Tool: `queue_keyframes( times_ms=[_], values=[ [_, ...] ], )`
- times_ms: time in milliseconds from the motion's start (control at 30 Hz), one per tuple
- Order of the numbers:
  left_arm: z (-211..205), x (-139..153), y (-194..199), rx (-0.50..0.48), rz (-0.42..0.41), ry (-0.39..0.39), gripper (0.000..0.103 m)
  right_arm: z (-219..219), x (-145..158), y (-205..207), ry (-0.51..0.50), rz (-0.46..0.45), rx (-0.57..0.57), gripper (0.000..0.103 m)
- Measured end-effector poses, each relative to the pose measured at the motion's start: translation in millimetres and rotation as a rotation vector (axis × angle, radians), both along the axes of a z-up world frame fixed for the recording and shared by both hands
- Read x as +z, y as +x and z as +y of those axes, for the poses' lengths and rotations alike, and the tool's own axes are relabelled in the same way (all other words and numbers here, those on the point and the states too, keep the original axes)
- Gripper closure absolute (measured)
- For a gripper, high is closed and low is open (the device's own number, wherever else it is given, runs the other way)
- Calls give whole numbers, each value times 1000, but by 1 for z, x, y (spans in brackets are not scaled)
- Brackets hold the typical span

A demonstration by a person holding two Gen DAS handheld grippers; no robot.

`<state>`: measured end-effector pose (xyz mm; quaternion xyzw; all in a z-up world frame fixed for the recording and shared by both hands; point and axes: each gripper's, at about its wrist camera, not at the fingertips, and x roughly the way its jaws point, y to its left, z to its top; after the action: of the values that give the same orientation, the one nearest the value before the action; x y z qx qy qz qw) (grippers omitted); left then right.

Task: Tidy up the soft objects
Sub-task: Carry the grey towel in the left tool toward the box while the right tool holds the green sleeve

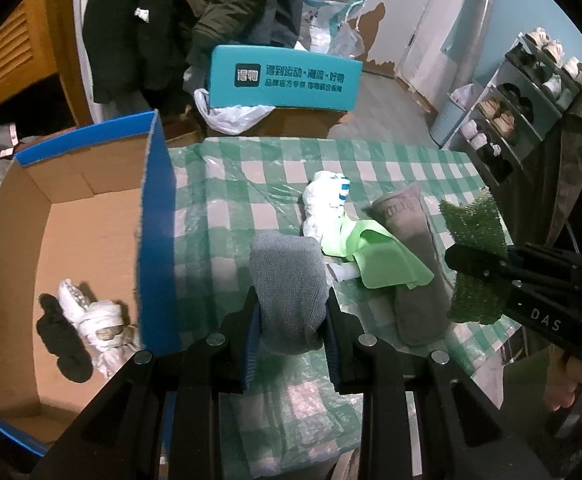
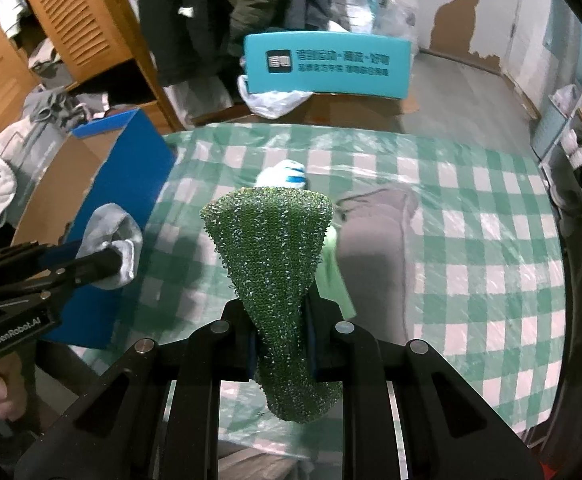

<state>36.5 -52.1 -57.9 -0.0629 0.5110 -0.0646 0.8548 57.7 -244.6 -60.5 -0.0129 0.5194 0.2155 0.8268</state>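
My left gripper [image 1: 291,332] is shut on a grey knitted sock [image 1: 287,280] and holds it above the checked tablecloth, just right of the blue cardboard box [image 1: 157,216]. It also shows in the right wrist view [image 2: 121,256]. My right gripper [image 2: 281,340] is shut on a green turf-like pad [image 2: 271,248], lifted over the table; it also shows in the left wrist view [image 1: 477,260]. On the cloth lie a white bundle with blue stripes [image 1: 327,200], a light green cloth [image 1: 383,258] and a folded grey towel [image 1: 415,264]. In the box lie a white bundle [image 1: 99,320] and a black sock [image 1: 61,338].
The table has a green and white checked cover [image 2: 471,248] under clear plastic. A teal box [image 1: 287,78] and a plastic bag [image 1: 231,114] stand beyond its far edge. Dark coats hang behind. A shoe rack [image 1: 511,108] stands at the right.
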Motion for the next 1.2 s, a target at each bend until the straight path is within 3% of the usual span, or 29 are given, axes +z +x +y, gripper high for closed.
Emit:
queue_keyframes(
  times_ms=[1200],
  values=[
    [99, 25, -34, 171, -69, 12, 75, 145, 43, -4, 34, -51, 251, 86]
  ],
)
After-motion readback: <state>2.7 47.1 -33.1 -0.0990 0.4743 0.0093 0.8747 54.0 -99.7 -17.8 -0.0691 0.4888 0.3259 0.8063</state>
